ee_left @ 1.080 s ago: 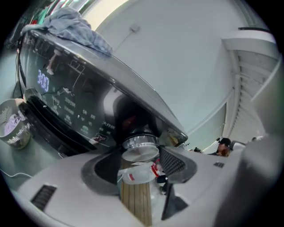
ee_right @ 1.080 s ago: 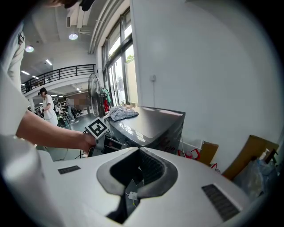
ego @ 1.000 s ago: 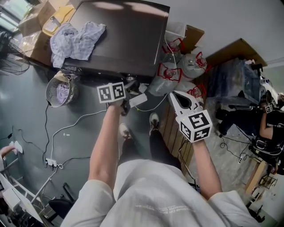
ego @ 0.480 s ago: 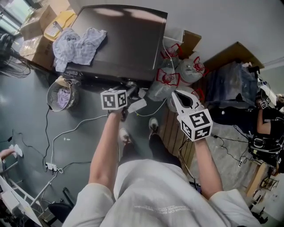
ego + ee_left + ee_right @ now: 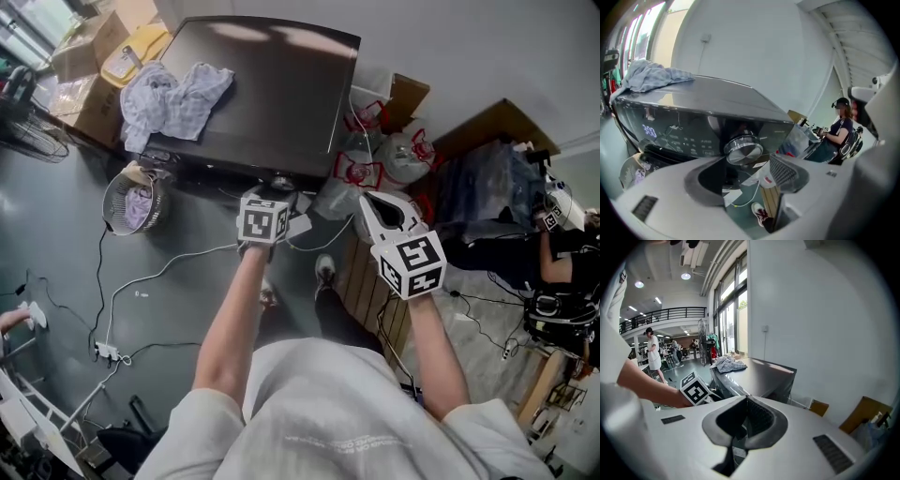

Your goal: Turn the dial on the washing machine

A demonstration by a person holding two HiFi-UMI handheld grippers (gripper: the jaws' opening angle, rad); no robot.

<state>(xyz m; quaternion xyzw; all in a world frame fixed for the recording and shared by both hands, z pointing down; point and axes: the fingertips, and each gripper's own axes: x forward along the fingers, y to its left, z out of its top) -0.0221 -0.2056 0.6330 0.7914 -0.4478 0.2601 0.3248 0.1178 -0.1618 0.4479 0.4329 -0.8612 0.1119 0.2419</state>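
The dark washing machine (image 5: 262,84) stands ahead with a crumpled grey cloth (image 5: 173,89) on its lid. Its silver dial (image 5: 743,147) sits on the front panel, right of the lit display (image 5: 649,131). My left gripper (image 5: 747,176) is open and close up to the dial, which lies just ahead between the two jaws, apart from both. In the head view the left gripper (image 5: 272,202) is at the machine's front edge. My right gripper (image 5: 382,208) hangs to the right of the machine, shut with nothing in it, also seen as the right gripper (image 5: 746,420).
A wire basket (image 5: 131,202) of laundry stands at the machine's left foot. Cardboard boxes (image 5: 94,42) lie behind it. Water bottles with red handles (image 5: 380,150) crowd the machine's right side. White cables and a power strip (image 5: 105,349) trail on the floor. A seated person (image 5: 562,262) is far right.
My left gripper has moved right and forward, up to the dial on the machine's front. The right gripper has stayed about where it was.
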